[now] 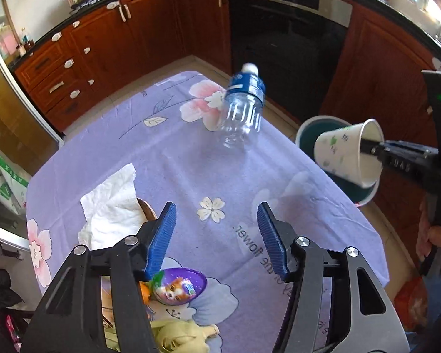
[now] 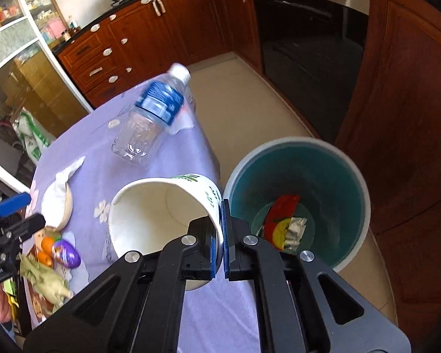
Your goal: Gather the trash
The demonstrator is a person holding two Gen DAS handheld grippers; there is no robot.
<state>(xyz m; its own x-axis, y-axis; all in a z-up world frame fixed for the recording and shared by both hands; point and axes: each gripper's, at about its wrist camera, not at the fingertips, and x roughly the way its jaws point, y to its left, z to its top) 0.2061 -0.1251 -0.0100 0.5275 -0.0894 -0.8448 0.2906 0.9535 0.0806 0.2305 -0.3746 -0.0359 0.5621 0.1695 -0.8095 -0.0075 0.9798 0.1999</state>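
I am looking down on a table [image 1: 167, 158] under a lilac flowered cloth, in a kitchen with red-brown cabinets [image 1: 150, 32]. On the floor just off the table's right edge stands a teal bin [image 2: 297, 158], close enough, I judge, that trash can be tipped straight off the table into it.

My right claw [image 2: 221, 235] is shut on a paper cup [image 2: 164, 206], pinching its rim wall, one pad inside and one outside. The cup lies on its side, mouth towards the camera, at the table edge beside the bin; I take that as the carry towards the drop.

A clear bottle [image 1: 244, 106] with a blue label is blurred and tilted near the far corner of the table; I cannot tell whether it rests there or is toppling.

My left claw [image 1: 217, 235] stands half open over bare cloth, holding nothing. Left of it lies a crumpled napkin [image 1: 111, 206]. A purple egg wrapper [image 1: 176, 285] shows beneath the claw.

Only the right view looks into the bin, where a red and yellow packet [image 2: 282, 226] already lies. Only the left view shows the cup from outside, with its green print and the bin behind it.
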